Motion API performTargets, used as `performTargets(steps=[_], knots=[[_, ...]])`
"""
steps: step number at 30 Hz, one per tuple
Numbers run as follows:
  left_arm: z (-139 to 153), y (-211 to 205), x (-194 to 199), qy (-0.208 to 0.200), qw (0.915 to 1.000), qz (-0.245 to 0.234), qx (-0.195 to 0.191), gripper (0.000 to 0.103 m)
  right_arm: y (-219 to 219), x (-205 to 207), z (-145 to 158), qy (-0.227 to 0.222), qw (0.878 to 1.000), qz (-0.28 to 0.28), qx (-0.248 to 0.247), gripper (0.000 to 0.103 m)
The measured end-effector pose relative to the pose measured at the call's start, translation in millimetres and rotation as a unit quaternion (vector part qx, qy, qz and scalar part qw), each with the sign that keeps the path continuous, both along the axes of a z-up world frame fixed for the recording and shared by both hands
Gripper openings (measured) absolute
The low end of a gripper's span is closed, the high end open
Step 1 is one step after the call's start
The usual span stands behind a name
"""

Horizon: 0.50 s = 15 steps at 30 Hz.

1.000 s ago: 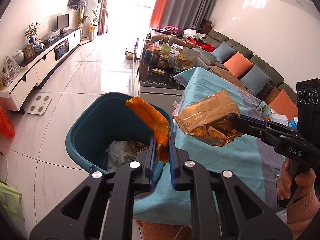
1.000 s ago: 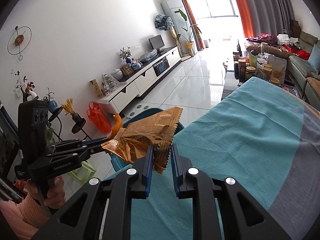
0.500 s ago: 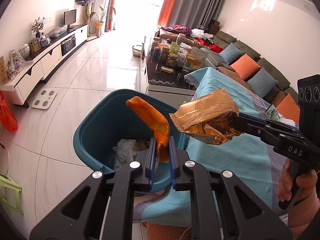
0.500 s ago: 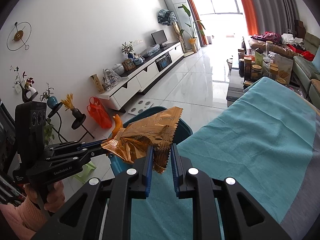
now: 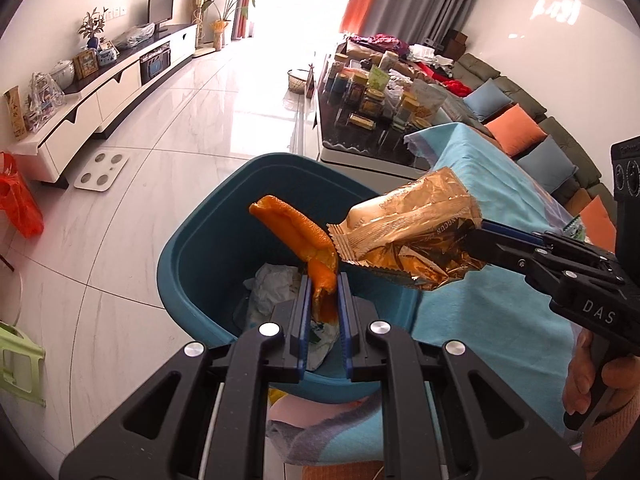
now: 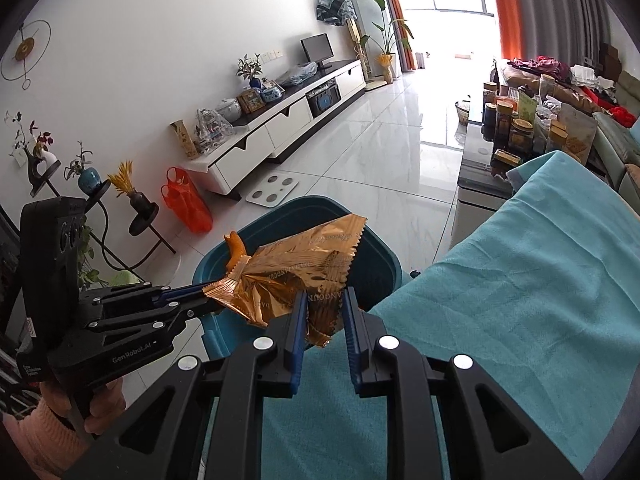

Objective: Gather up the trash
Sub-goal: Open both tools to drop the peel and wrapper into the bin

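Note:
My left gripper is shut on an orange peel and holds it over the teal trash bin. My right gripper holds a crumpled gold snack wrapper between its jaws, which stand a little apart, above the bin's near rim. In the left wrist view the wrapper hangs just right of the peel, with the right gripper behind it. White crumpled paper lies in the bin.
A table with a teal cloth stands right of the bin. A dark coffee table with several jars is behind it. A sofa with cushions is at the right, a white TV cabinet at the left, and a red bag on the floor.
Both grippers have moved forward over the bin, which is now closer and more central. The right jaws have spread slightly around the wrapper.

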<state>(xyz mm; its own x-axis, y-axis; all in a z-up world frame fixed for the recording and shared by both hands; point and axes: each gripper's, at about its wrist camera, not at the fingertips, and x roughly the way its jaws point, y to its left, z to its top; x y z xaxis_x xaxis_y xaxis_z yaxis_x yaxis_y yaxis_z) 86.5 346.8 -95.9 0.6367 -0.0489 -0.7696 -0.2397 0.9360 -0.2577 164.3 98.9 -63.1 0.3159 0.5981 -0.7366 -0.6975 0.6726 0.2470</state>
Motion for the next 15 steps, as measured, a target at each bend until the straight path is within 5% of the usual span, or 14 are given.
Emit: performTargets(steps=[15], knots=[[-13,7,17,0.011,0.9998,0.013,-0.006,0.019,17,3,-10,0.009,1.0,0.0,-0.024,0.025]])
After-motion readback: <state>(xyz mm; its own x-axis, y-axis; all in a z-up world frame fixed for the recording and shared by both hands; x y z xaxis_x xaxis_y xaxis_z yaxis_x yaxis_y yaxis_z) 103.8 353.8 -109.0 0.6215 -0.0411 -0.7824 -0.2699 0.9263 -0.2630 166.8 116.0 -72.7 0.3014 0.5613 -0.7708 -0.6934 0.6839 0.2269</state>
